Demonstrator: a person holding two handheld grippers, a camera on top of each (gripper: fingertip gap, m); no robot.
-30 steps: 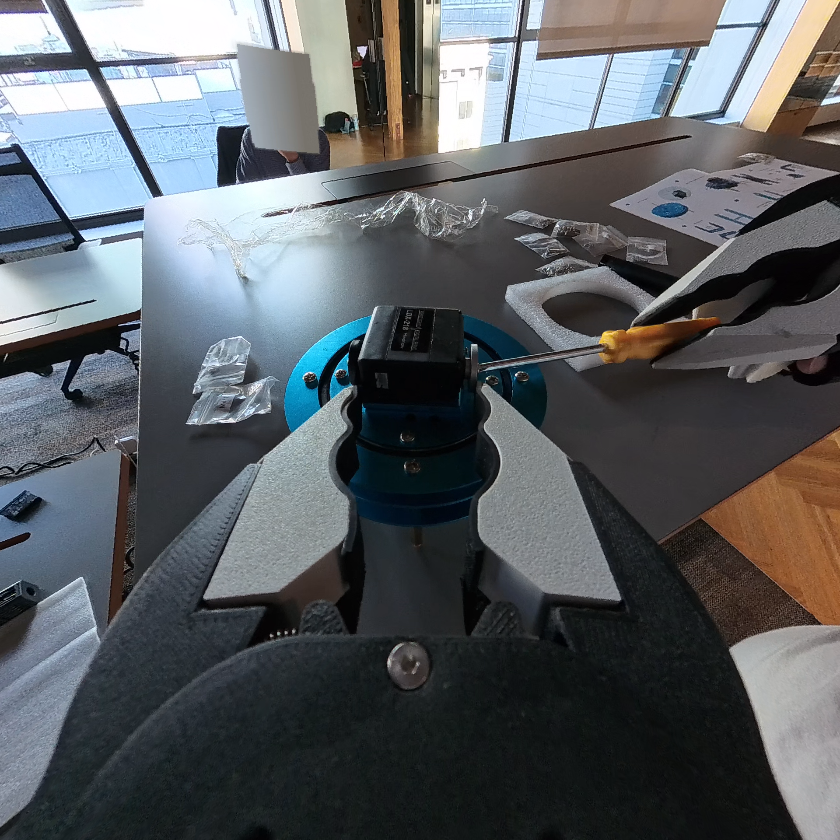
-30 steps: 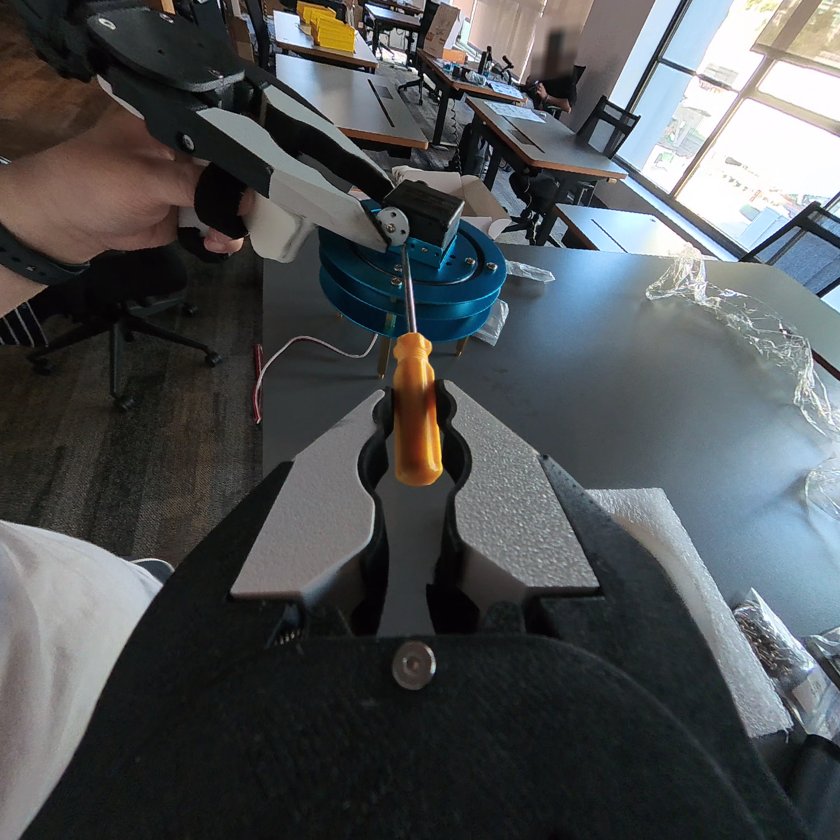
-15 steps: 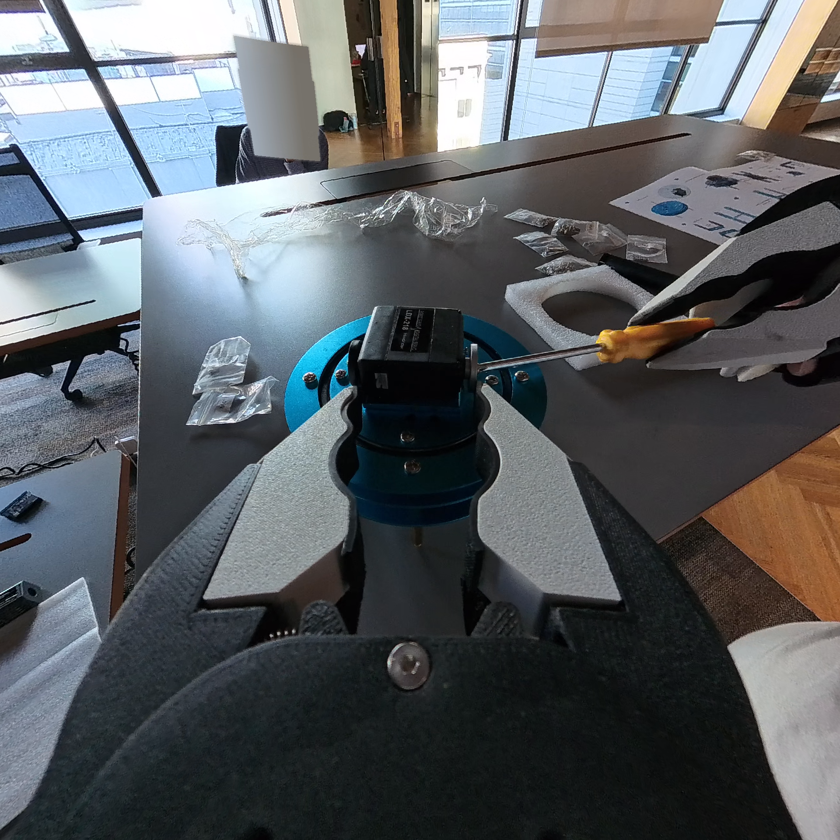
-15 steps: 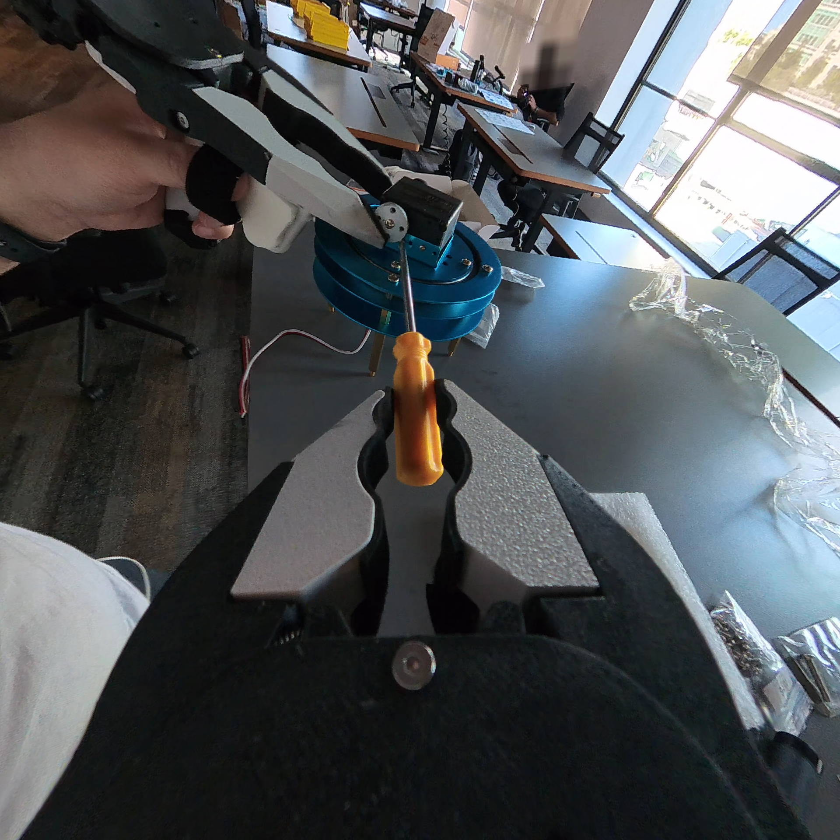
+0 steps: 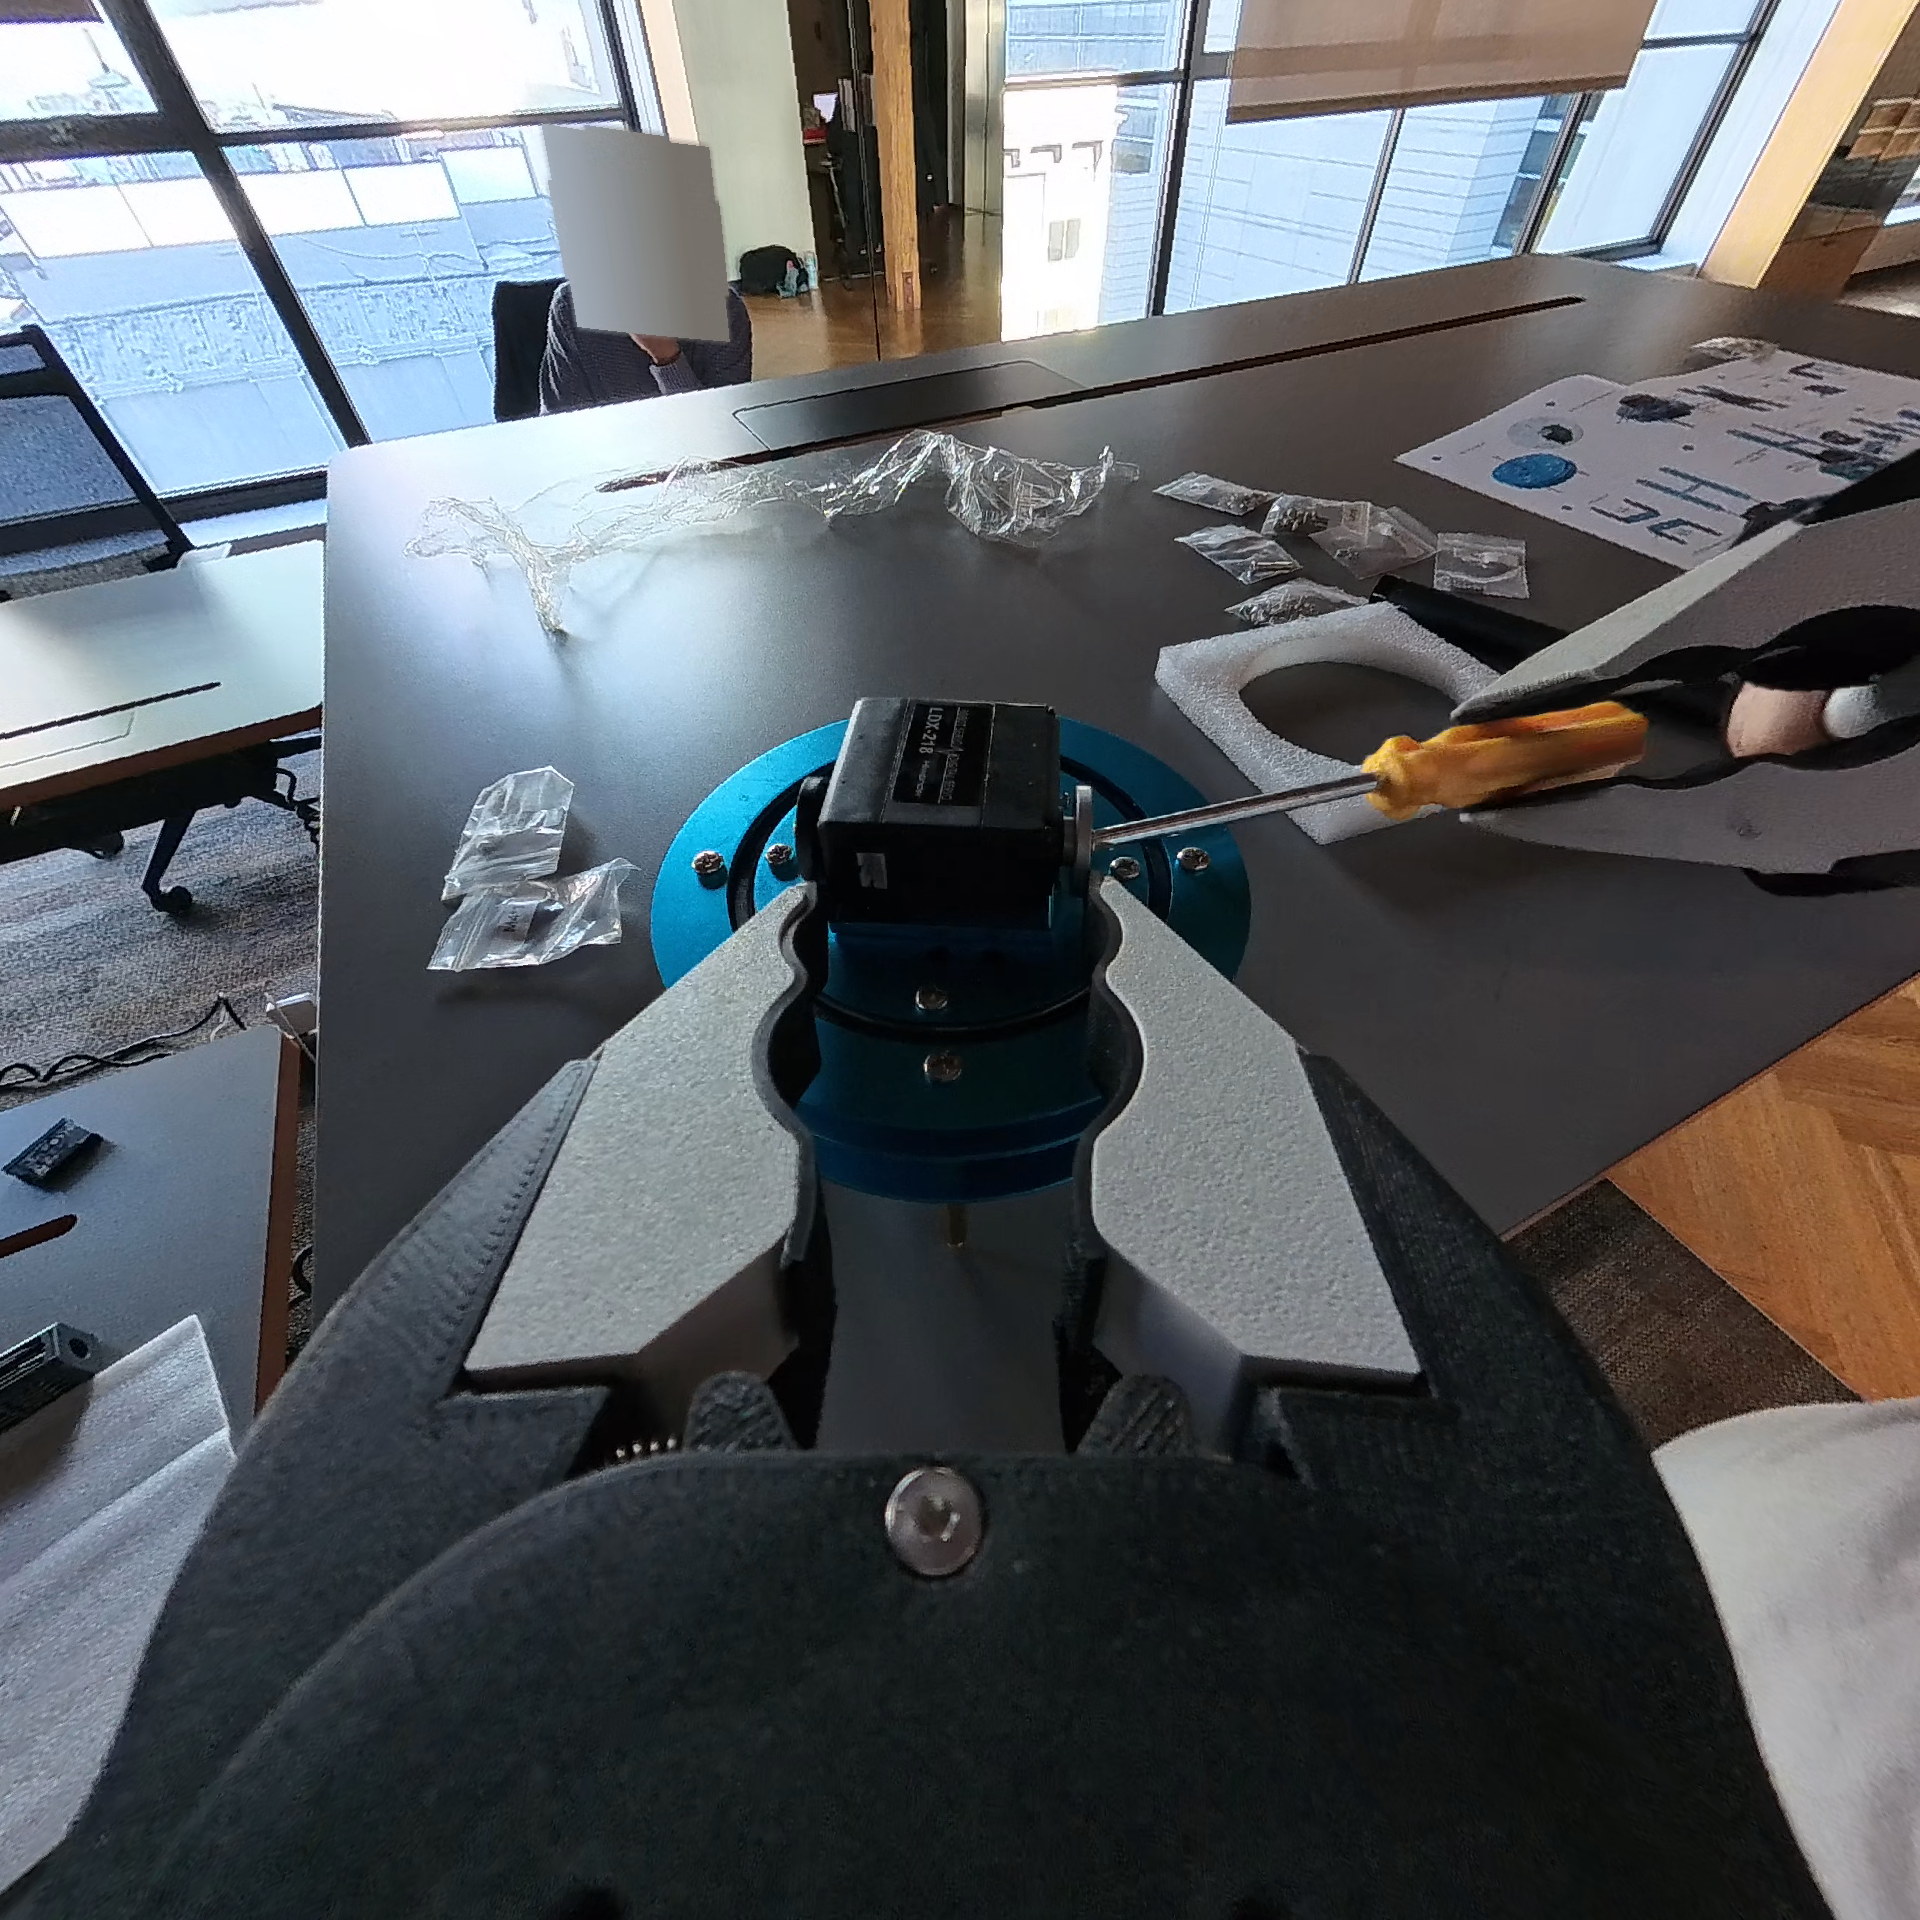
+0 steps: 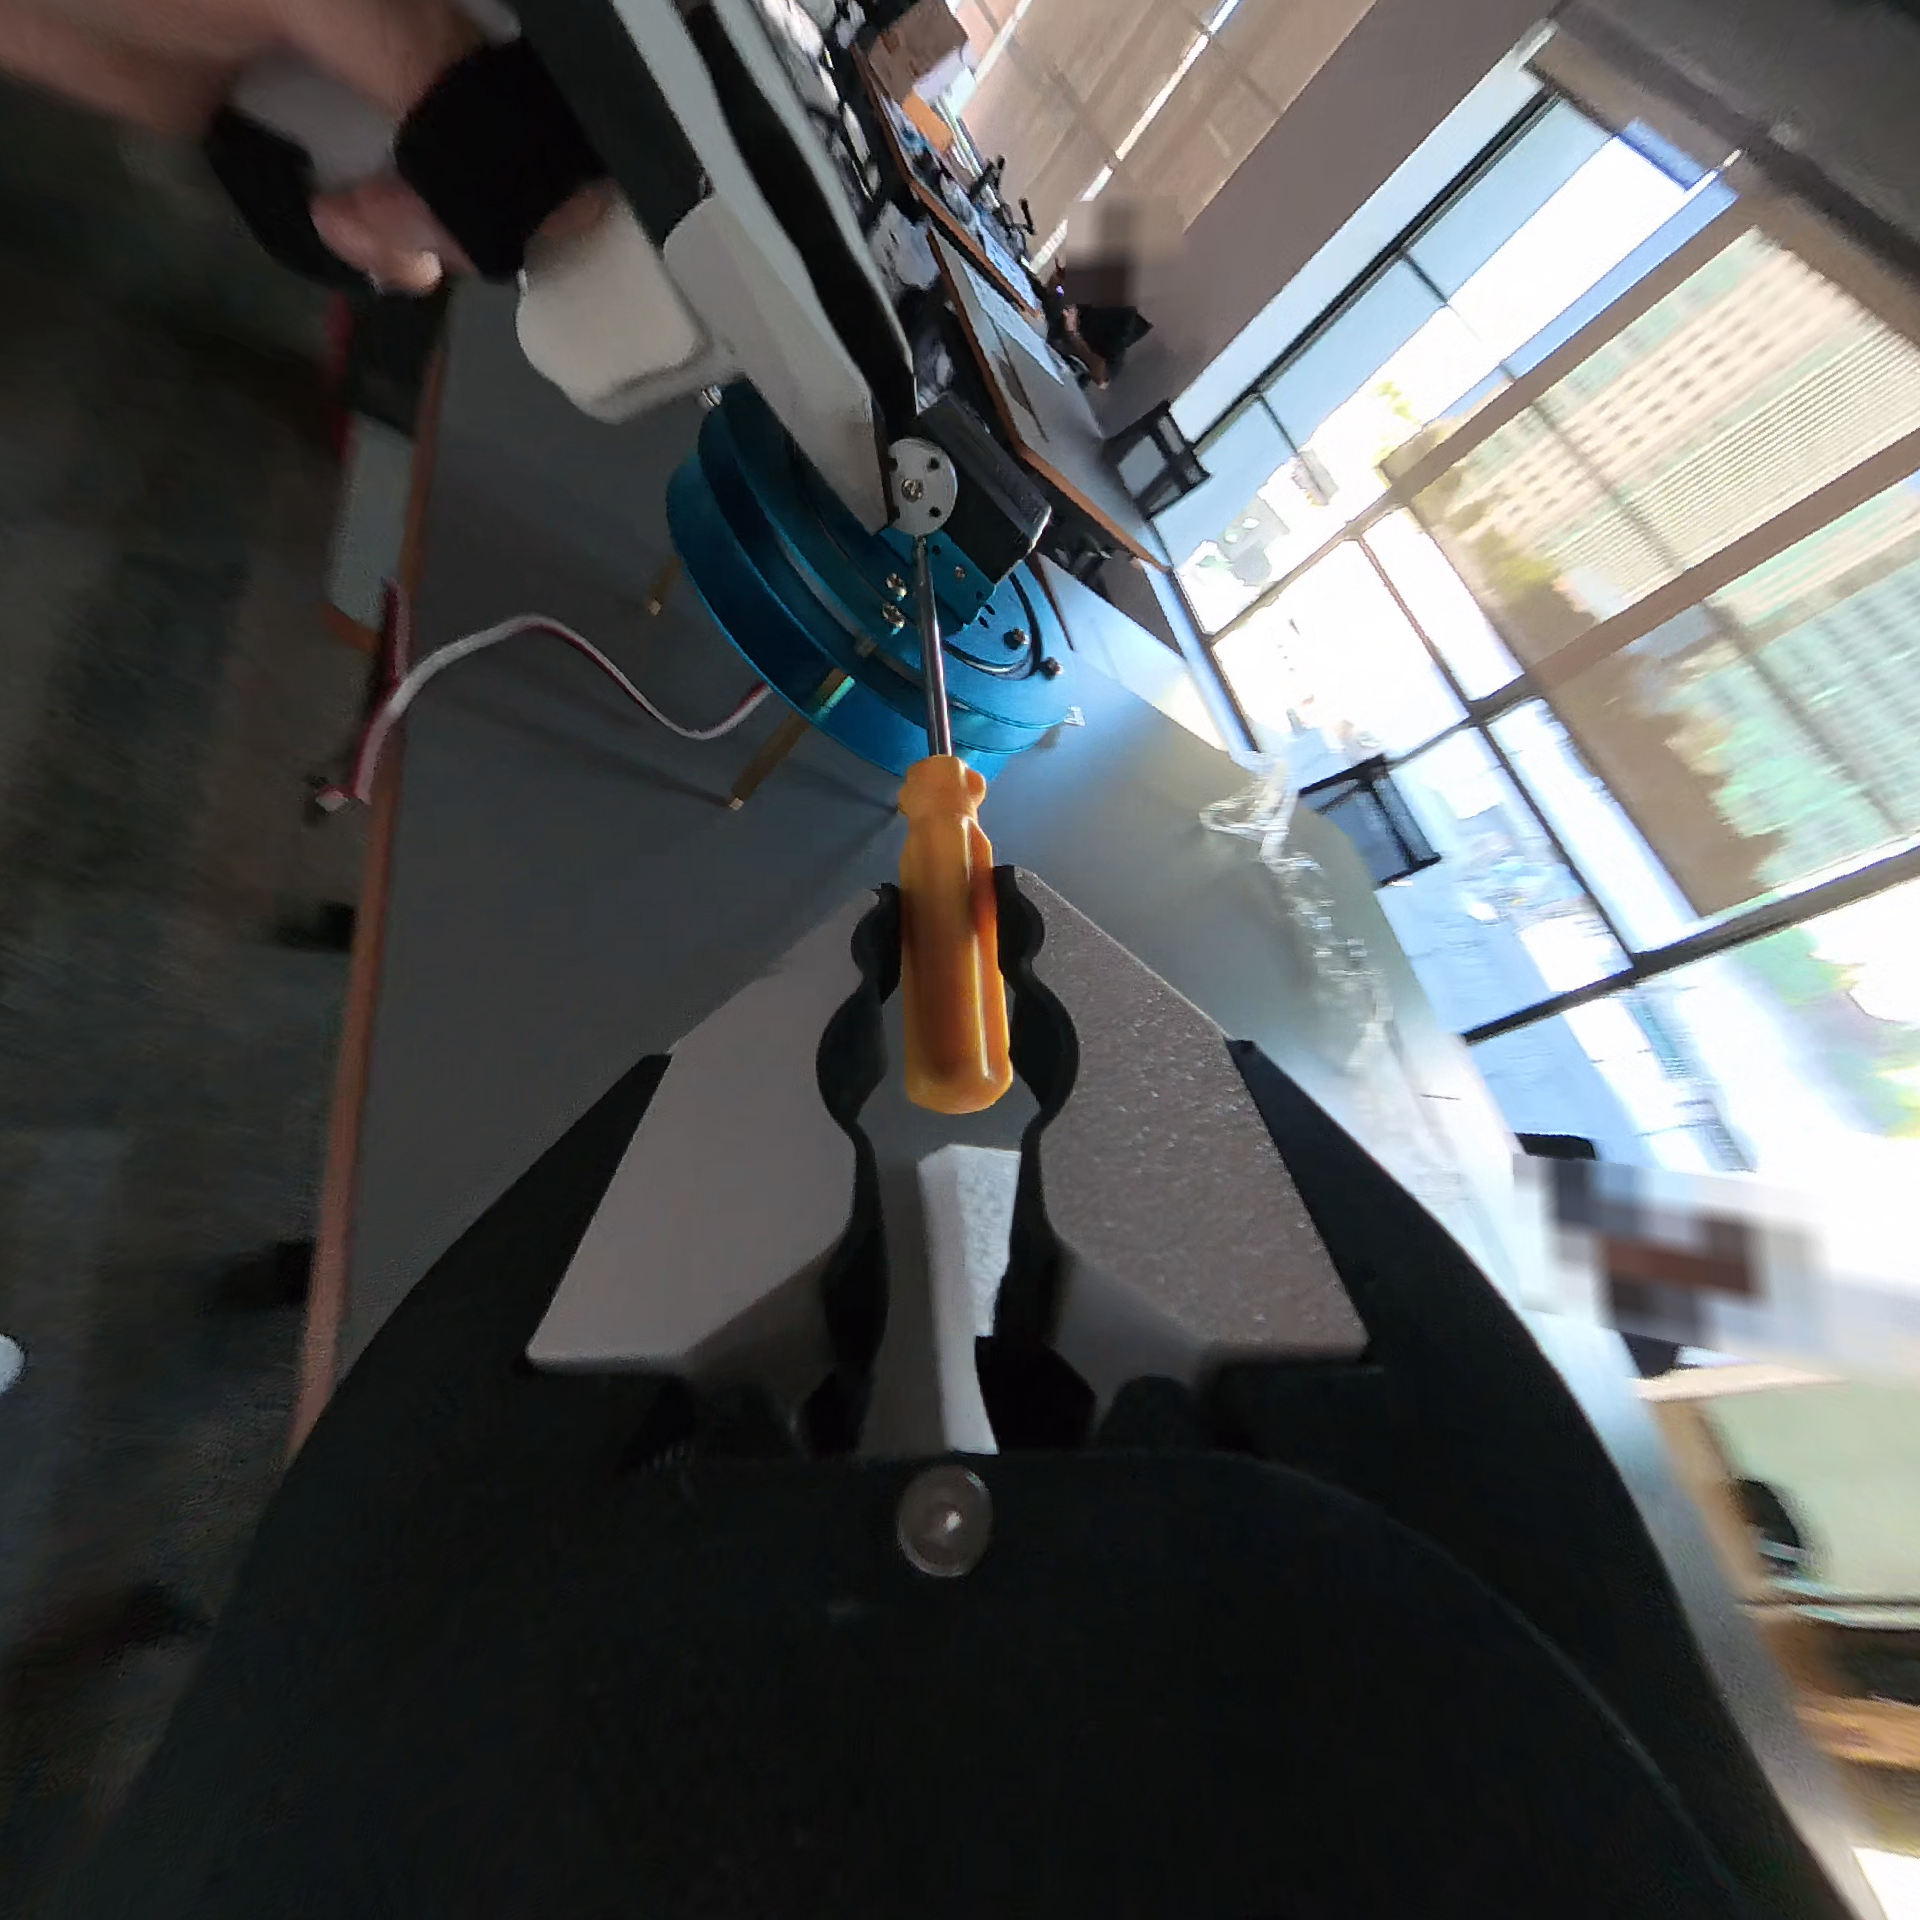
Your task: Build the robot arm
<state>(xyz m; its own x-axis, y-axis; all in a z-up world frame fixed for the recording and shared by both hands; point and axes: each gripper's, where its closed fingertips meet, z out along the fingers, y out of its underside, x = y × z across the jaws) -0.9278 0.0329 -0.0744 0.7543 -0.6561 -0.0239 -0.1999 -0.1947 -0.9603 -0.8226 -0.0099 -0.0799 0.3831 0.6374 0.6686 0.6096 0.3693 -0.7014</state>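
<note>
A black servo [image 5: 940, 800] sits in a blue bracket on a round blue base [image 5: 1184, 914] on the dark table [image 5: 727, 644]. My left gripper [image 5: 948, 914] is shut on the blue bracket just under the servo. My right gripper [image 6: 951, 904] is shut on the handle of a yellow screwdriver [image 6: 951, 956]. The screwdriver's shaft reaches the silver round horn [image 6: 920, 488] on the servo's side. In the left wrist view the right gripper [image 5: 1475, 764] comes in from the right with the screwdriver [image 5: 1507, 753] level. The right wrist view is tilted and blurred.
A white foam piece [image 5: 1205, 675] lies right of the base, under the screwdriver. Small plastic bags lie at the left [image 5: 520, 883] and back right [image 5: 1340, 540]. Crumpled clear wrap [image 5: 935, 488] and a printed sheet [image 5: 1662, 447] lie farther back. A white wire [image 6: 520, 644] trails off the base. A person sits far behind. The white foam piece [image 5: 1205, 675] lies some 15 centimeters from my right tips, 20 centimeters from my left tips.
My right gripper has rolled about the screwdriver's axis, so its view now tilts steeply. The screwdriver tip stays at the horn. My left gripper has not moved.
</note>
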